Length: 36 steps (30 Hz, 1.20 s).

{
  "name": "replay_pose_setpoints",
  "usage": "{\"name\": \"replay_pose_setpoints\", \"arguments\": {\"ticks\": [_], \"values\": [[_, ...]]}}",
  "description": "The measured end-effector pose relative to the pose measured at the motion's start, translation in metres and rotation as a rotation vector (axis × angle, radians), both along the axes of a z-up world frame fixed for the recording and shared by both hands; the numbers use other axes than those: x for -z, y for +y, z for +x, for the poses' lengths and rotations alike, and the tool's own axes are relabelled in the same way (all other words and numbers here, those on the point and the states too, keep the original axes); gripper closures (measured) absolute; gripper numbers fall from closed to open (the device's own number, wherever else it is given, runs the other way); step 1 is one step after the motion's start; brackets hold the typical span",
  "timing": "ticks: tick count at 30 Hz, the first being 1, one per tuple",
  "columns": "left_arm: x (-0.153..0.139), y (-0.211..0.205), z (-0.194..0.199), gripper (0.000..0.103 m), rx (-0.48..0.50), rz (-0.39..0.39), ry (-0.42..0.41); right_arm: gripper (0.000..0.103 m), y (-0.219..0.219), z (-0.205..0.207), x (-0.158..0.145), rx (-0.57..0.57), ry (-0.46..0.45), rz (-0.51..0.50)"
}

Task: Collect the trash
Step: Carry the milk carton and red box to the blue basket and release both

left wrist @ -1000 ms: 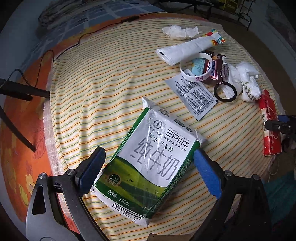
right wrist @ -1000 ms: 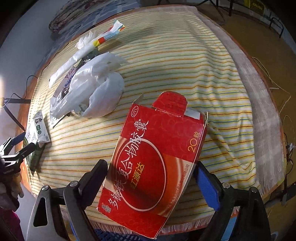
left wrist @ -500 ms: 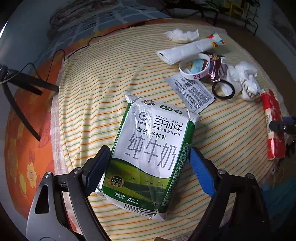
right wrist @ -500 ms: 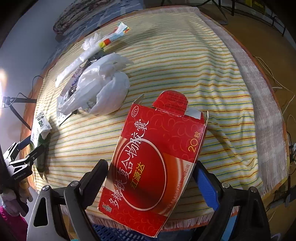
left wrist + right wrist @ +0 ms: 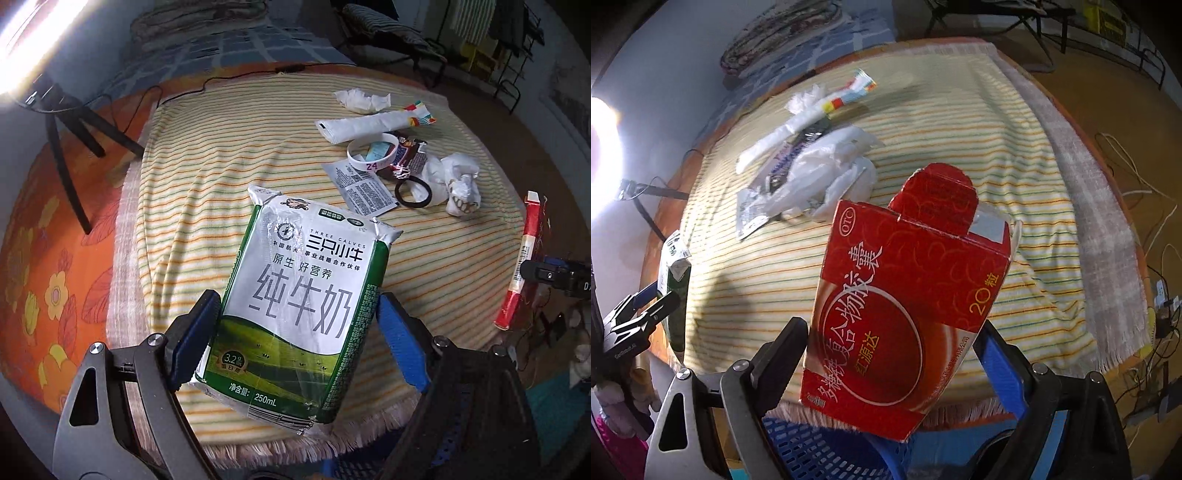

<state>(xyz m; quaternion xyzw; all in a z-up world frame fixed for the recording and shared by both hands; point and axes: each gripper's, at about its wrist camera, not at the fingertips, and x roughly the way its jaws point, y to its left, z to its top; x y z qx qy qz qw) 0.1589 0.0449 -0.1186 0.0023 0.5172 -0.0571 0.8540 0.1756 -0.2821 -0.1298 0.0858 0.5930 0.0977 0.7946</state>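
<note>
My left gripper [image 5: 299, 332] is shut on a green and white milk pouch [image 5: 299, 299] and holds it above the near edge of the striped cloth [image 5: 207, 192]. My right gripper [image 5: 892, 354] is shut on a red medicine box [image 5: 905, 306] with an open flap, held over the rim of a blue basket [image 5: 820, 454]. The red box also shows in the left wrist view [image 5: 524, 258], and the milk pouch in the right wrist view [image 5: 674, 277].
More trash lies on the cloth: crumpled tissue [image 5: 362, 100], a long white wrapper [image 5: 369, 123], a white wristband [image 5: 373, 157], a printed sachet [image 5: 360, 188], a black hair tie [image 5: 413, 192] and a white plastic bag [image 5: 456, 181]. An orange floral sheet [image 5: 44, 266] lies left.
Both grippers have pulled back toward the near edge of the cloth and risen, carrying the pouch and the box. The blue basket has come into the right wrist view.
</note>
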Motion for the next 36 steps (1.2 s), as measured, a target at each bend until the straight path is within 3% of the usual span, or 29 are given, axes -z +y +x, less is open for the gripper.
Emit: {"name": "replay_pose_setpoints", "arguments": {"ticks": [11,18,36], "values": [[-0.023,-0.020,-0.047,0.015,0.007,-0.050,-0.053,0.012,0.016,-0.037,-0.035,-0.090,-0.117,-0.017],[-0.022,-0.040,-0.081,0.015,0.025,-0.084,-0.060,0.012,0.030,-0.070,-0.050,-0.169,-0.158,-0.035],[0.030,-0.073,-0.148,0.015,0.033,-0.091,0.040,0.012,0.043,-0.148,-0.014,-0.256,-0.059,-0.010]]}}
